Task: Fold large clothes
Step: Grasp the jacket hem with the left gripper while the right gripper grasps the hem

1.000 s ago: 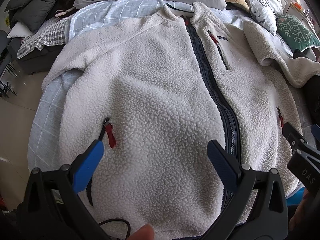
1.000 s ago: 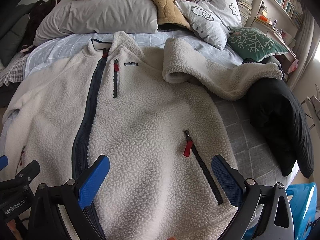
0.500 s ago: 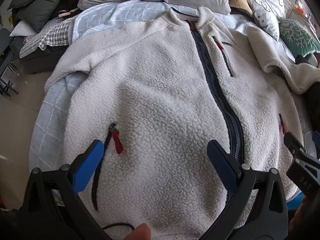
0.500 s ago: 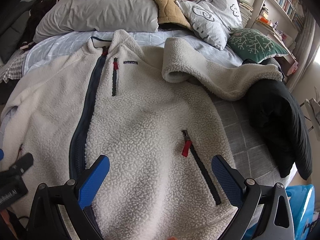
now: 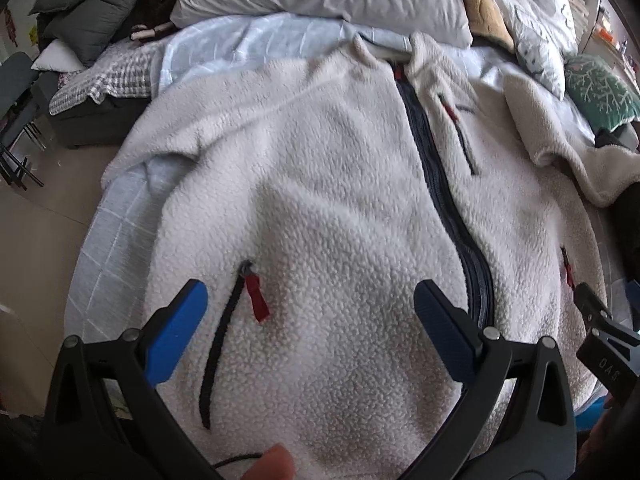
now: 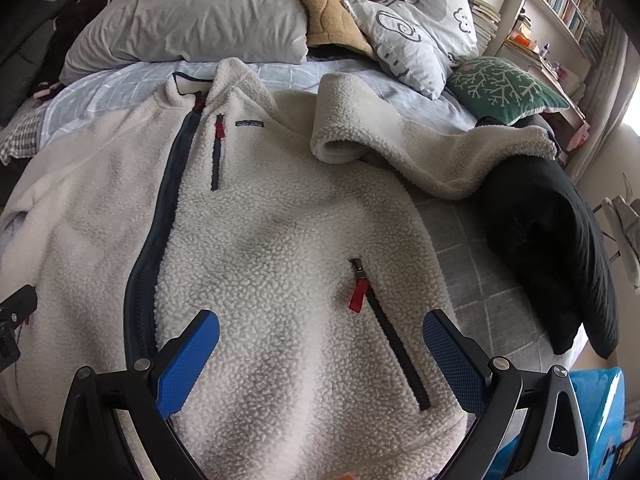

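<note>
The bed (image 6: 472, 248) fills both views, and the cream fleece jacket (image 5: 340, 208) lies on it front-up, zipped, collar at 12 o'clock. One sleeve (image 6: 420, 148) trails off toward 2 o'clock over a black garment (image 6: 560, 240). I judge folding hasn't begun. My left gripper (image 5: 310, 328) and right gripper (image 6: 320, 356) hover over the hem at 6 o'clock, jaws spread and grasping nothing. Next I'd pinch the hem or a sleeve to fold inward.

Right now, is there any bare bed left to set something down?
Some: grey sheet between the fleece jacket and black garment, and pale sheet left of the jacket. The head end is crowded with pillows.
</note>
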Motion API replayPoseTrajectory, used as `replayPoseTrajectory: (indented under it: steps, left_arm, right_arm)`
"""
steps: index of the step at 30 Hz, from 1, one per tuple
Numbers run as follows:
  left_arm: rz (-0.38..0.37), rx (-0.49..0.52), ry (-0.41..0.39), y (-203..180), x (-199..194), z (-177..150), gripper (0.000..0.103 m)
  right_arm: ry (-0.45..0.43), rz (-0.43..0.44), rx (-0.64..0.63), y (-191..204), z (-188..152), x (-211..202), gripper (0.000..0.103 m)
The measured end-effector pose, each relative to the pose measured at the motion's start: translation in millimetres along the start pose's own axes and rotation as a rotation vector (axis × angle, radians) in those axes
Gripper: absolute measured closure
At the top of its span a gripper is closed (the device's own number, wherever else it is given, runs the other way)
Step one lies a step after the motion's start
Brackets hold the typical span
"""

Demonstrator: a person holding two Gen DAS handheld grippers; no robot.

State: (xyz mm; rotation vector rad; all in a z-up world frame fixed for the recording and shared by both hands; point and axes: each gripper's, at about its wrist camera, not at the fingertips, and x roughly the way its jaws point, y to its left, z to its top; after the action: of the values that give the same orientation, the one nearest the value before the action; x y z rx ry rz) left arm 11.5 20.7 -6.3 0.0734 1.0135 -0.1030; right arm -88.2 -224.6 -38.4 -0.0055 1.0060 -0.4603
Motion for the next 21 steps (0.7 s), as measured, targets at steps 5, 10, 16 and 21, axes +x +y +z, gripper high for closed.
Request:
replayPoseTrajectory:
  steps: [5,10,16,21]
  left_arm:
    - [-0.139,0.061,0.053,15,4,23,0.0]
    - [-0.239,-0.027,0.142,63,22,53,0.0]
    - [-0.215,-0.226,0.233,137,75,75,0.001]
    - [-0.234,-0.316,0.32,162,145,78,0.021]
  right_arm:
    - [-0.02,0.024,-0.097,-4,8,-4,0.0]
    - [0.027,0.023,-0.095,-39,25,15,0.0]
    - [0.11,0.265,0.037,-90,52,50,0.0]
    - [0.216,0.35,0.121,-108,50,100,0.01]
